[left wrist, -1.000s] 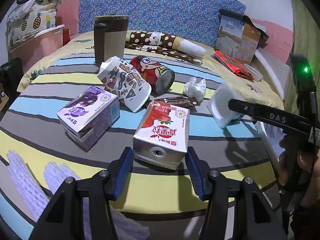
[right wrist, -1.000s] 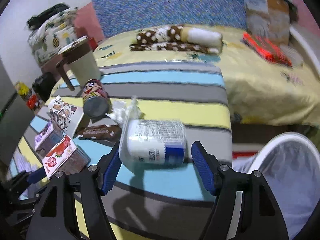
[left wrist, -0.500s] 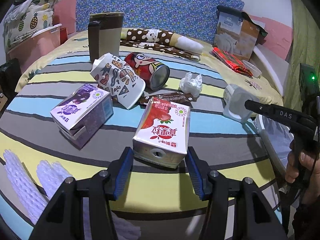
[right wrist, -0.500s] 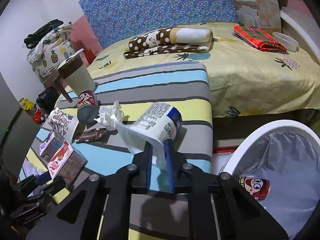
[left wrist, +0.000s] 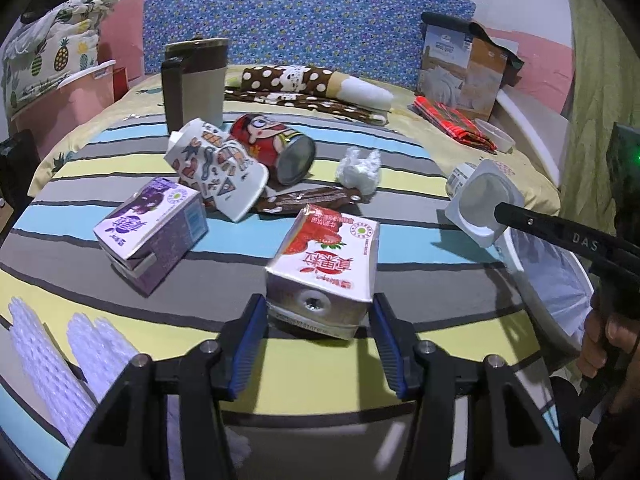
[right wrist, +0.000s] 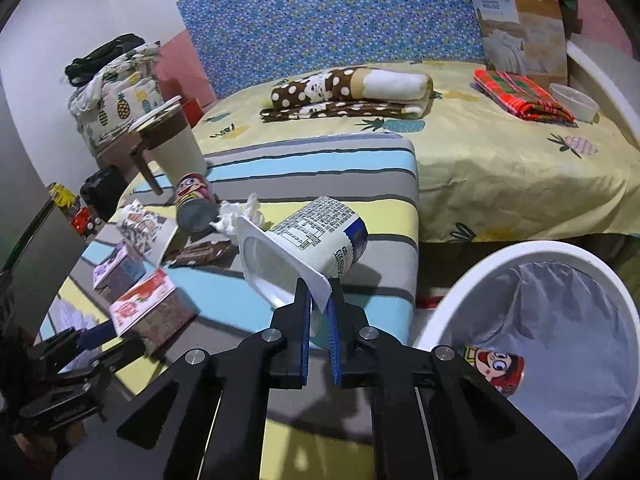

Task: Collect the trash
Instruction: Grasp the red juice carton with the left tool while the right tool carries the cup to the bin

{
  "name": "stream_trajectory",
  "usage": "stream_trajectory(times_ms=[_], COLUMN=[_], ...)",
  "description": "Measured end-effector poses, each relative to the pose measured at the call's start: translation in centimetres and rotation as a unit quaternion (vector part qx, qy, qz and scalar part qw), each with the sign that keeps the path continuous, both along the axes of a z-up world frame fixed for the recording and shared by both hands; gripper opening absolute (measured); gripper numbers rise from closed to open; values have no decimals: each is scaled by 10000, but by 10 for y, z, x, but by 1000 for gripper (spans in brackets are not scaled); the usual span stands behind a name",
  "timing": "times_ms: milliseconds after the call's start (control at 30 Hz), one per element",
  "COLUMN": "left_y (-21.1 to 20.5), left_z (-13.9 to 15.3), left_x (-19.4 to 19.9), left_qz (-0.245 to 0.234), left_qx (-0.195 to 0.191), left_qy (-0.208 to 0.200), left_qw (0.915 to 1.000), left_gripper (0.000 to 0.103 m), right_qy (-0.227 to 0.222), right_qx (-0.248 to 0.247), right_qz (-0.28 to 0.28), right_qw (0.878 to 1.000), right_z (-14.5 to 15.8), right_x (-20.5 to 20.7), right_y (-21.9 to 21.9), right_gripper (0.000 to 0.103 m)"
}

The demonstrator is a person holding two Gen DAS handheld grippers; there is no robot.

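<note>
White plastic yogurt cup, pinched at its rim by the right hand-held gripper, hangs just left of the white bin.

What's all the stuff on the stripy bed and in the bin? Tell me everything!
yoghurt cup: 1, white, held by its rim, lifted off the bed
strawberry carton: 1, red, front of the striped cover
purple carton: 1, purple, left of it
paper cup: 1, white patterned, on its side
can on the cover: 1, red, lying down
can in the bin: 1, red
tissue: 1, white, crumpled
wrapper: 1, brown, flat
bin: 1, white, beside the bed
left gripper: black, jaws either side of the strawberry carton
right gripper: black, shut on the yoghurt cup
</note>
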State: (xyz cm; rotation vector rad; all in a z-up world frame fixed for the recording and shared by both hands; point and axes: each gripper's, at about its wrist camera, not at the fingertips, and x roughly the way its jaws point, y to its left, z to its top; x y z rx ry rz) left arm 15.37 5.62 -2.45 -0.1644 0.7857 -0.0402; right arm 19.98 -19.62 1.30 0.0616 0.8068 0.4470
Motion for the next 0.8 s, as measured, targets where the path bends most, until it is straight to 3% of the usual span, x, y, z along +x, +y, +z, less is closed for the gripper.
stream_trajectory(times_ms=[33,267,333,400,533,700,800], left_y=[-3,-20,-20,-17,-8,0,-5], left_z=[0,1,7,14,27,28,22], left_x=[-1,-9,-14,-14,-5,23,37], left_qz=[-34,-158,-115,-82,67,139,166], left_qx=[5,52,-23,-55,70,145,123], left_qy=[43,76,-40,-148,-377,-393,-304], left_qw=[10000,9998,9999,9998,9992,9990,9993], left_gripper=[7,8,17,52,56,77,83], right_qy=[-26,-47,-51,-56,-45,-23,-11], right_qx=[-2,68,102,135,202,268,294], right_qz=[7,4,-4,-19,-36,-61,-77], right_qw=[10000,10000,9999,9999,9998,9996,9995], right_z=[2,6,6,6,6,3,0], right_x=[-5,-21,-23,-25,-30,-26,-25], right_y=[-2,-12,-16,-19,-22,-24,-25], right_gripper=[10,10,10,10,10,10,10])
